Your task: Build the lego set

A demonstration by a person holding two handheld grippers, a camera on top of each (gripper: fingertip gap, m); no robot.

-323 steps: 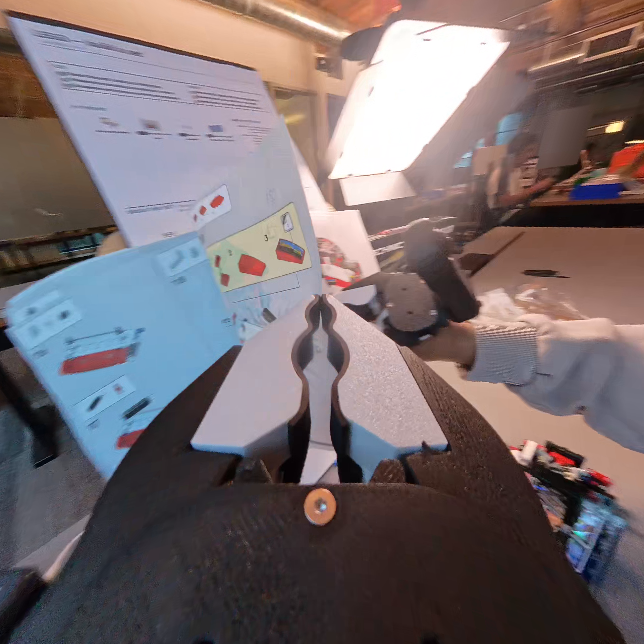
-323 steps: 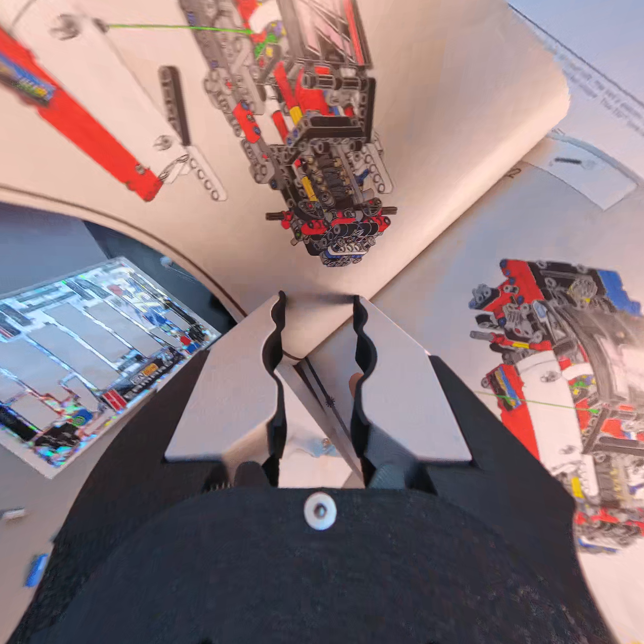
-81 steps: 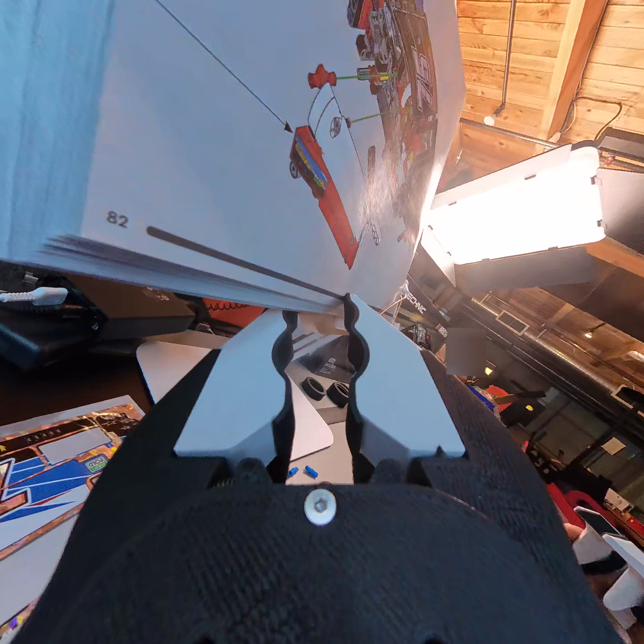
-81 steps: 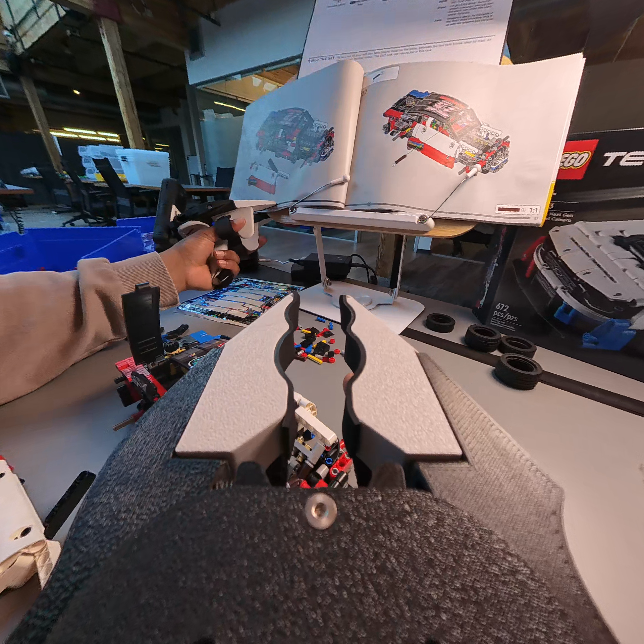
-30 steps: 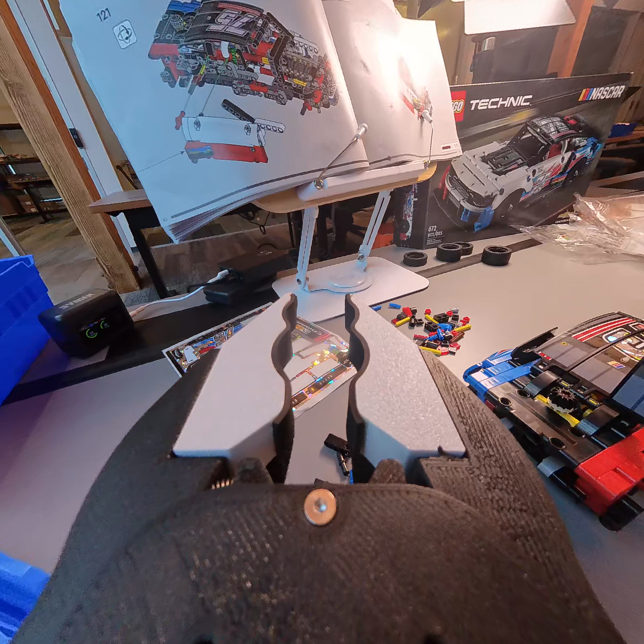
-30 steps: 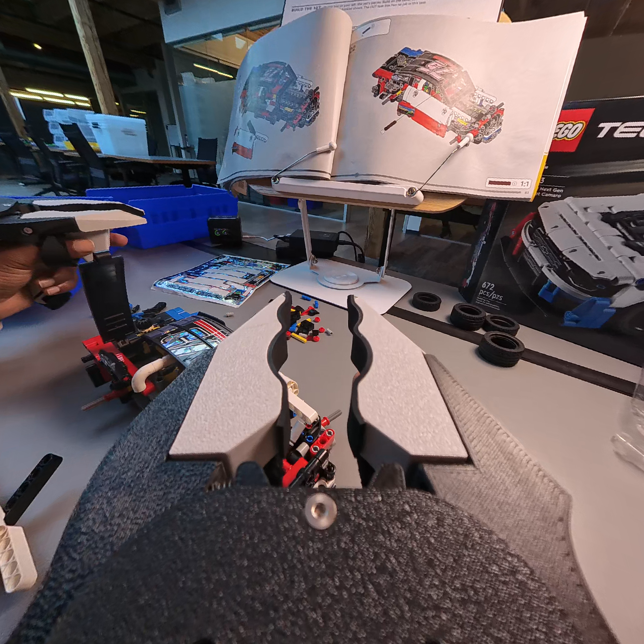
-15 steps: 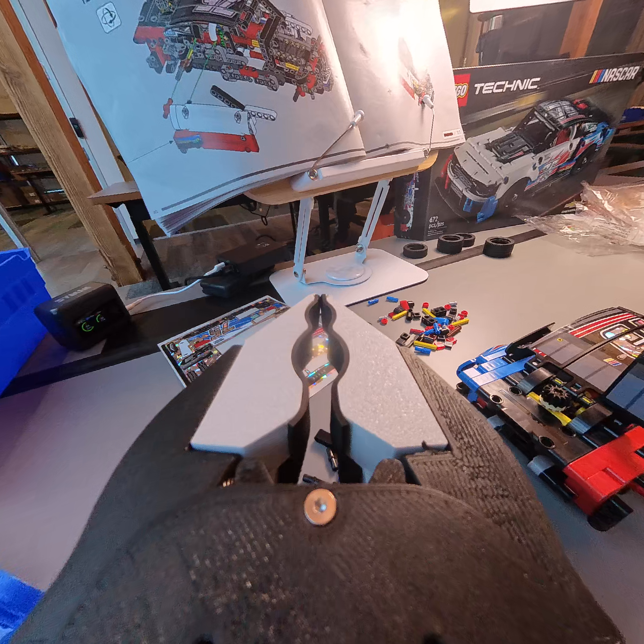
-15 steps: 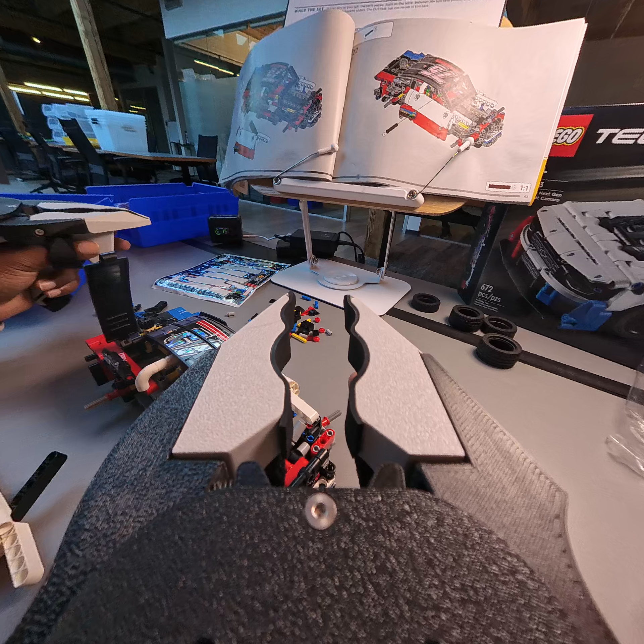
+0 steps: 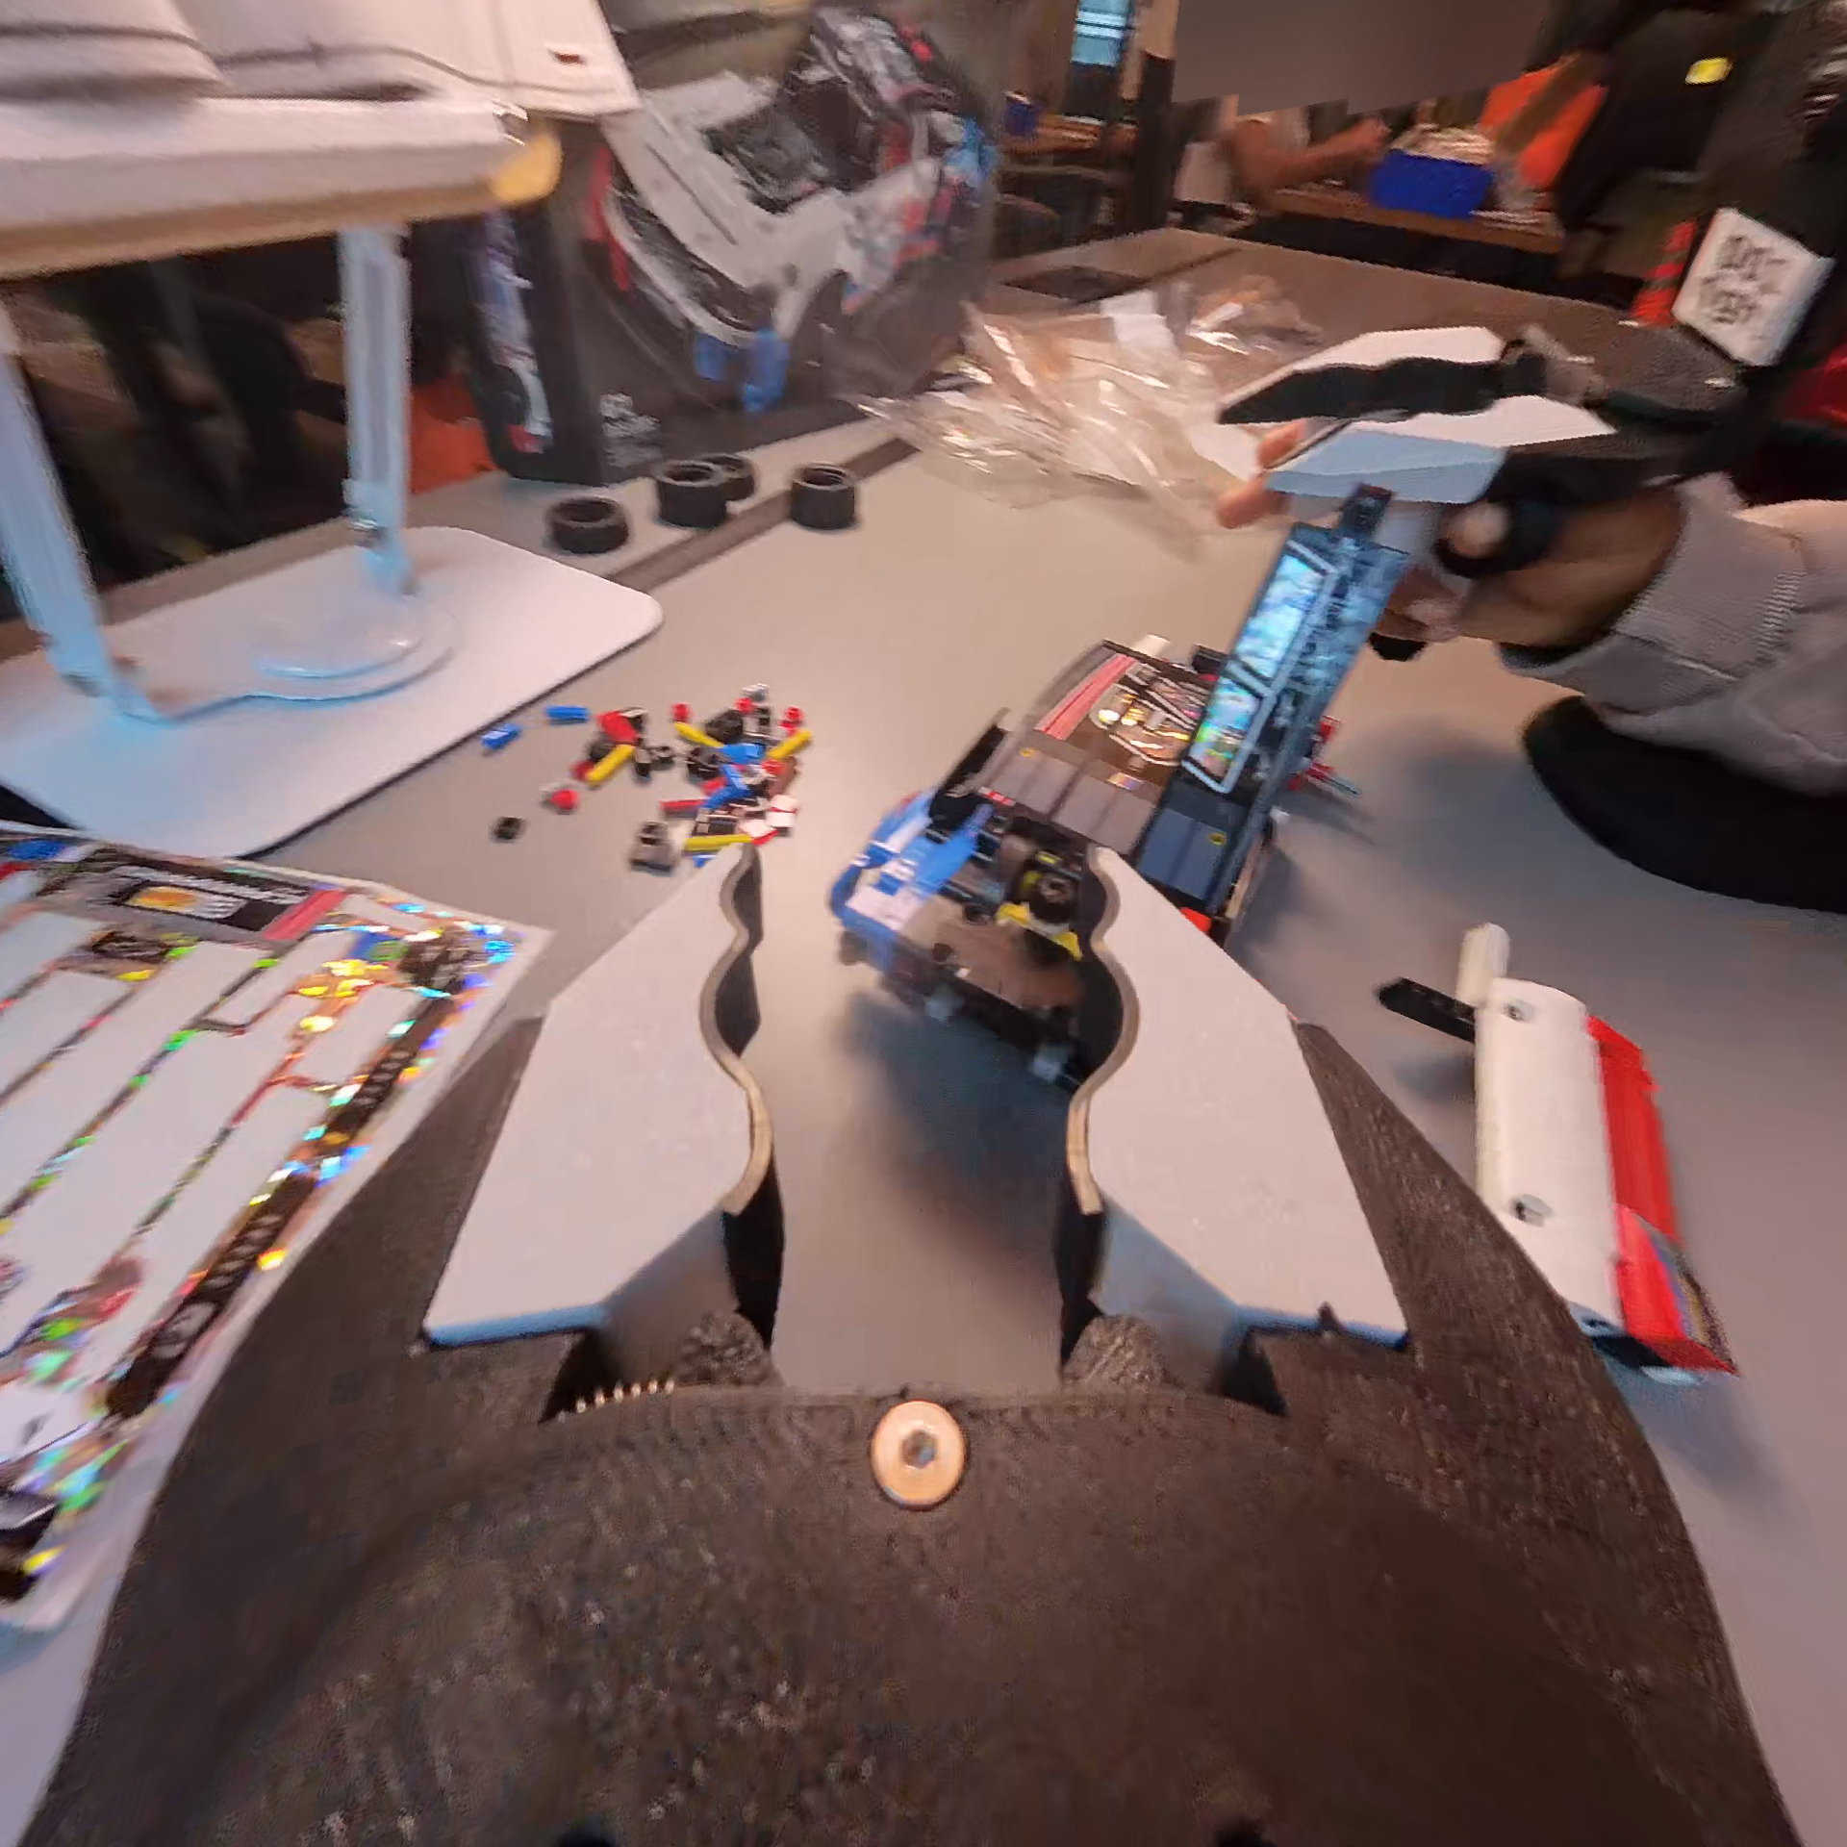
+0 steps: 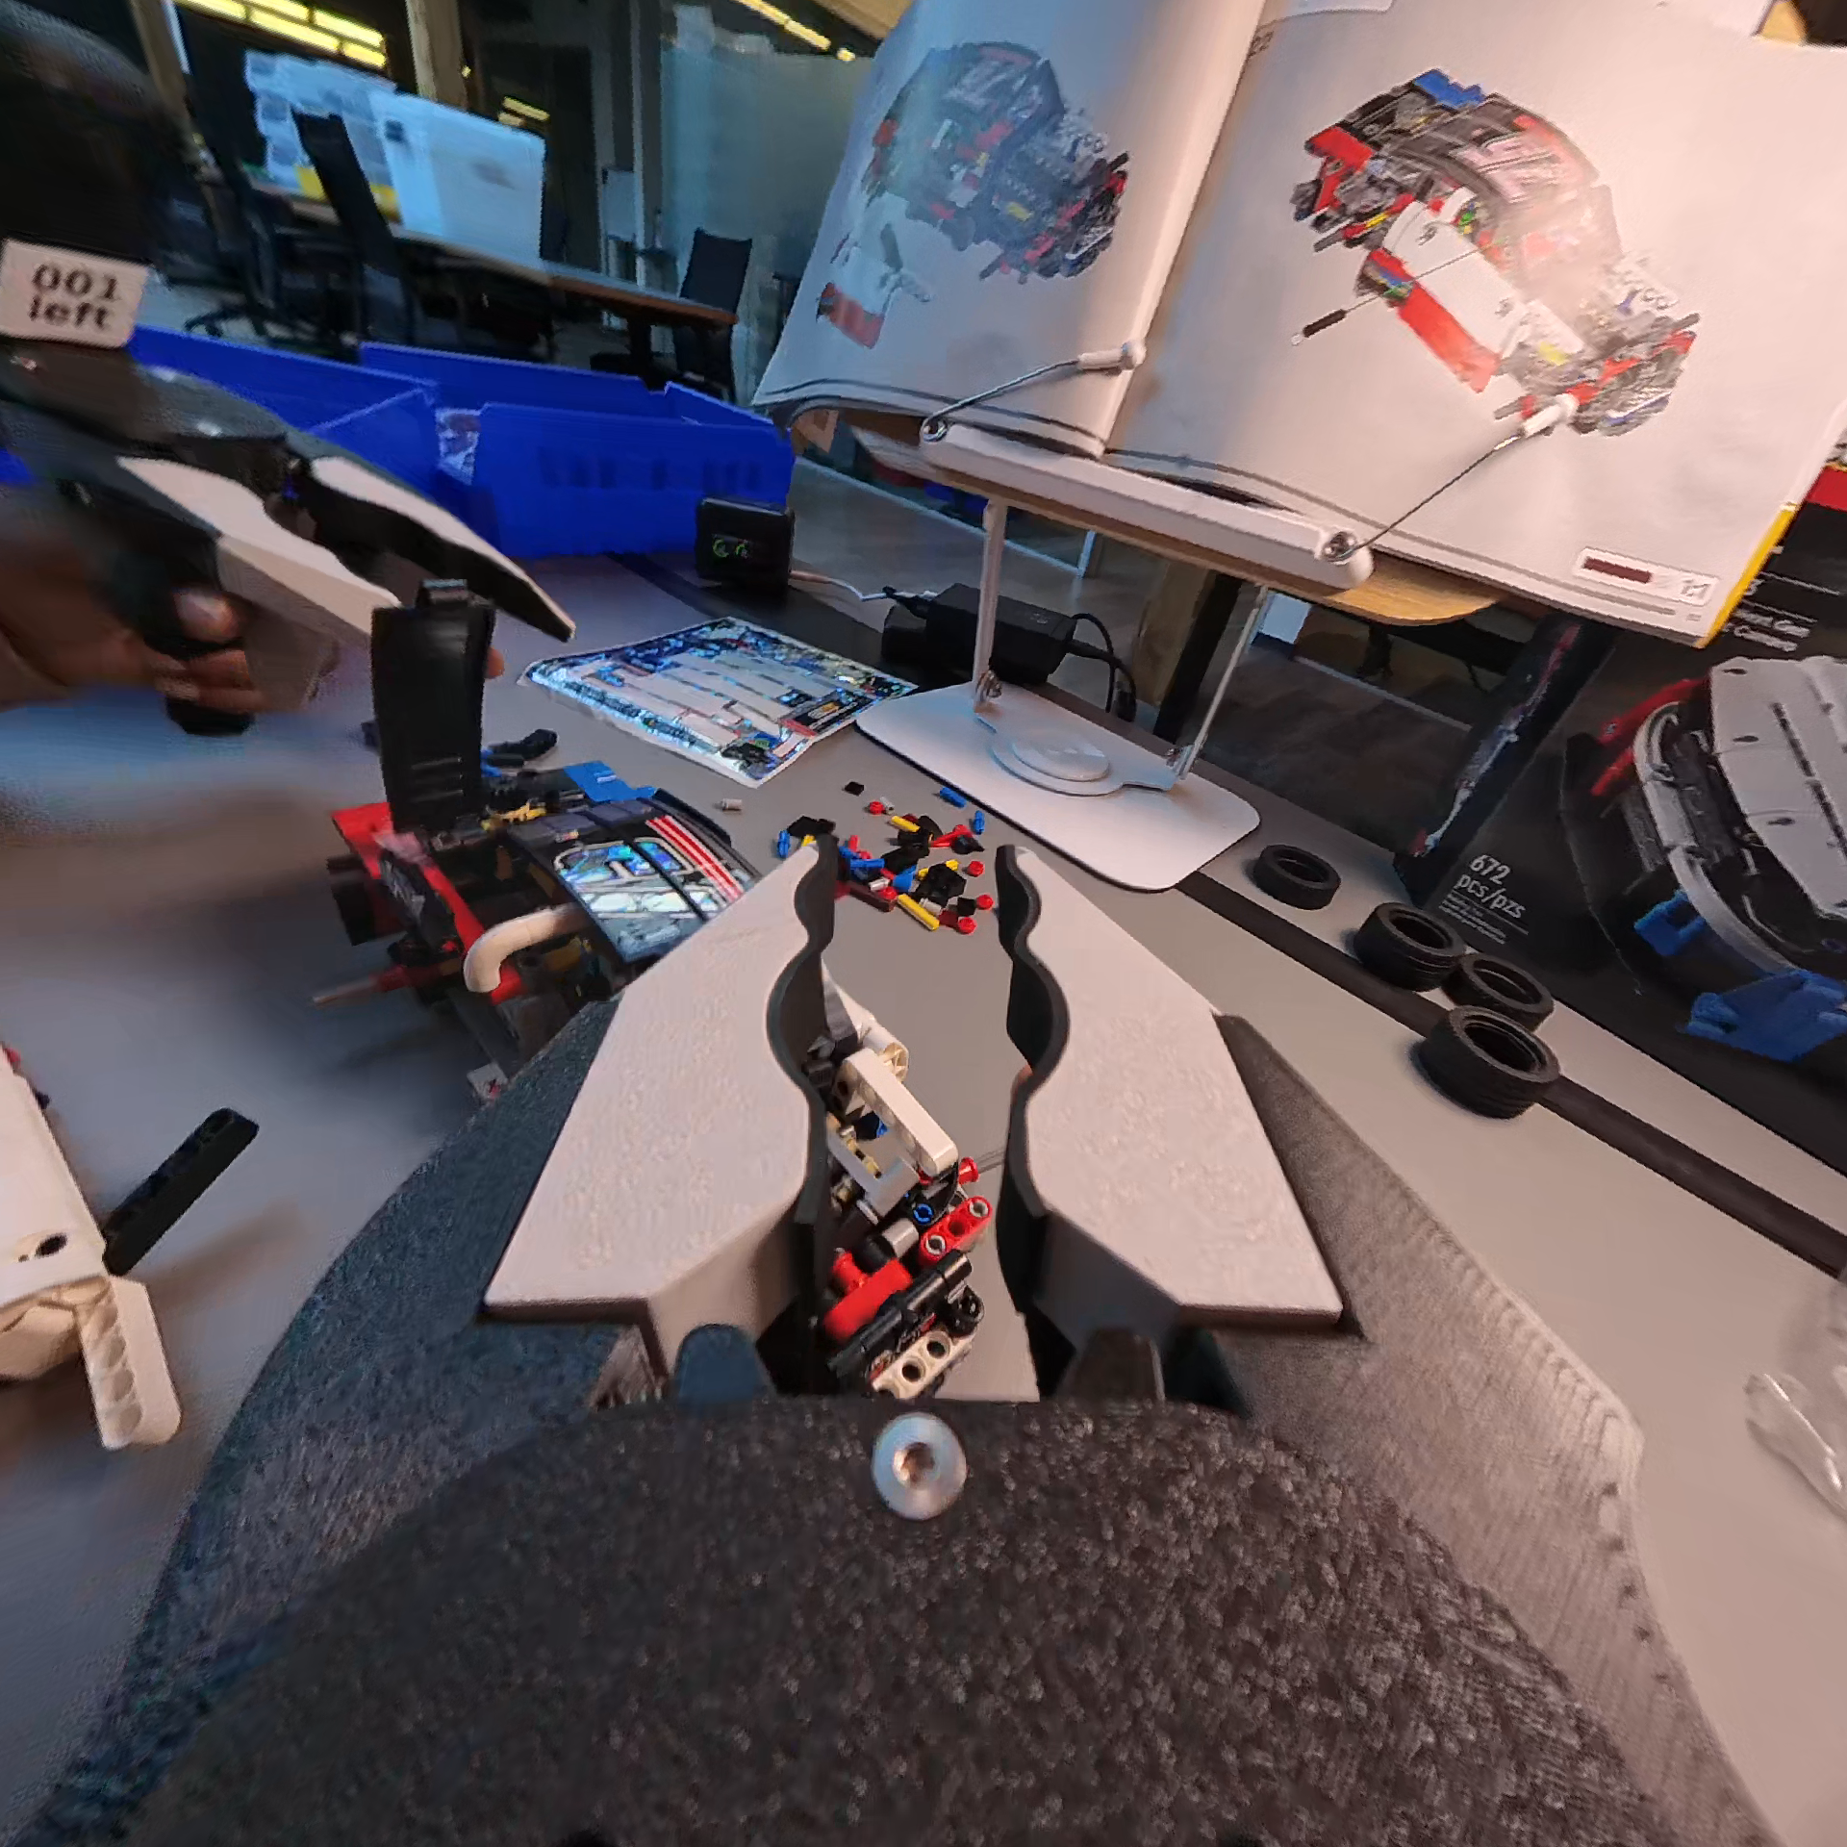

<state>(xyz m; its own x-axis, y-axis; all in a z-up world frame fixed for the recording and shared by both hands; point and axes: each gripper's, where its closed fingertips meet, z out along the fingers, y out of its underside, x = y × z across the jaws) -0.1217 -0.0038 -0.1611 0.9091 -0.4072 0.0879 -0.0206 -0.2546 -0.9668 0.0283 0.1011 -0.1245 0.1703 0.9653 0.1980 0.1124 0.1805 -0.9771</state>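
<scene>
The part-built lego car (image 9: 1049,830) stands on the grey table with its blue nose toward my left gripper (image 9: 924,870). That gripper is open and empty, just short of the nose. A black panel (image 9: 1289,650) stands raised on the car. My right gripper (image 9: 1259,450) hovers beyond it. In the right wrist view my right gripper (image 10: 915,870) is open. A white, red and black sub-assembly (image 10: 890,1179) shows between its jaws against the left finger, with a gap to the right one. The car (image 10: 600,880) is to its left, under the left gripper (image 10: 300,560).
A pile of small loose pieces (image 9: 700,770) lies behind the car. A foil sticker sheet (image 9: 200,1099) lies left. A white and red panel (image 9: 1559,1149) and a black beam (image 9: 1424,1004) lie right. The booklet (image 10: 1399,250) sits on a stand (image 10: 1079,800); tyres (image 10: 1479,1049), the box (image 10: 1699,850) and blue bins (image 10: 600,470) lie behind. The left gripper's tips are roughly 20 cm from the right gripper's.
My left gripper was shut half a second ago and is now open. It has swung right and down toward the car's nose. My right gripper has barely moved.
</scene>
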